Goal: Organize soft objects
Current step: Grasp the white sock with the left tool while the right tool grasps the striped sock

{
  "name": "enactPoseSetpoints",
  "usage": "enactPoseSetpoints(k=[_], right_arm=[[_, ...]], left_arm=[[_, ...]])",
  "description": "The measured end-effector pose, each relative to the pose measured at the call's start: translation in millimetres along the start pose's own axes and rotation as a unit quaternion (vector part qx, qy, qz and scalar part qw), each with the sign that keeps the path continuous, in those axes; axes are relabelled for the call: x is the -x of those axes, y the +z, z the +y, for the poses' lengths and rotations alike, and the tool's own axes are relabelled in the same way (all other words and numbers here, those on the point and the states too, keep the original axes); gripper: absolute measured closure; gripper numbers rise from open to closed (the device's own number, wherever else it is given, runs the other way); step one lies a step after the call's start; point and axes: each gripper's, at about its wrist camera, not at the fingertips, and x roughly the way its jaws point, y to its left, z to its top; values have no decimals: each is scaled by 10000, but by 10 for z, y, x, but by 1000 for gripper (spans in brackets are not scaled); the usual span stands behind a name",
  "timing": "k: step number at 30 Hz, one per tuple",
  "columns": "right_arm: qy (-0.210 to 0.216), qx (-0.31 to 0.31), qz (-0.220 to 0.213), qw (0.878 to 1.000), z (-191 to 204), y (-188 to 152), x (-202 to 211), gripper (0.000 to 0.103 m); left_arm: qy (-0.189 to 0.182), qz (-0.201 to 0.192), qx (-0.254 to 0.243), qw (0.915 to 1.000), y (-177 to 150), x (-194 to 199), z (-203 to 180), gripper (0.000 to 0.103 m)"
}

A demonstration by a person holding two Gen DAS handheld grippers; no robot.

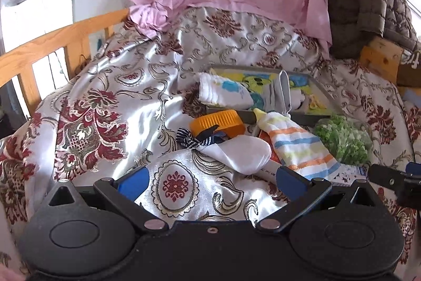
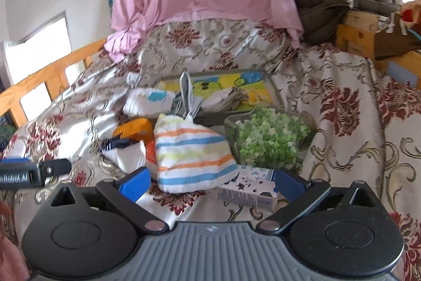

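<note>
Both pairs of blue-padded fingers stand spread wide and hold nothing. Pointing across the bed, the left gripper [image 1: 211, 179] hangs over the satin floral bedspread [image 1: 110, 86] just short of a white sock [image 1: 240, 153] with a navy striped cuff; the right gripper [image 2: 210, 181] brackets the near end of a striped sock [image 2: 189, 157] banded in orange, blue and yellow.

Beyond them a shallow grey tray [image 2: 273, 91] with a cartoon-printed lining already holds a folded white sock [image 2: 150, 103] on its near corner and other small cloth pieces.

The risk, as it looks, lies in the clutter. The striped sock lies partly over a small printed carton [image 2: 252, 191] and beside a clear bag of green bits [image 2: 268, 141], so a low grab could catch the carton's edge or the crinkly plastic along with the terry knit. An orange ribbed lid [image 1: 218, 123] sits hard against the white sock. The slippery, rumpled satin could bunch between the pads instead of the limp, thin cotton.
</note>
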Motion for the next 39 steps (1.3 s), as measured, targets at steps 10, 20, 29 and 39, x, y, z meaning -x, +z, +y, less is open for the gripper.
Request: enactPoseSetpoints(k=[10,20,29,39], right_arm=[[128,744,227,9969,152,45,-245,0],[259,1552,214,9873,283,29,-459,0],[724,2346,282,9690,346,74,-764,0],[1014,1812,827,9747,139,167,-1174,3]], left_arm=[[-432,-73,-1089,9931,295,-287,112,1],[-747,180,-1204,9898,236,-608,123,1],[-902,486,-1250,9869,165,-940,115,1],[-1238,680,-997,9849,129,-1286,-15,1]])
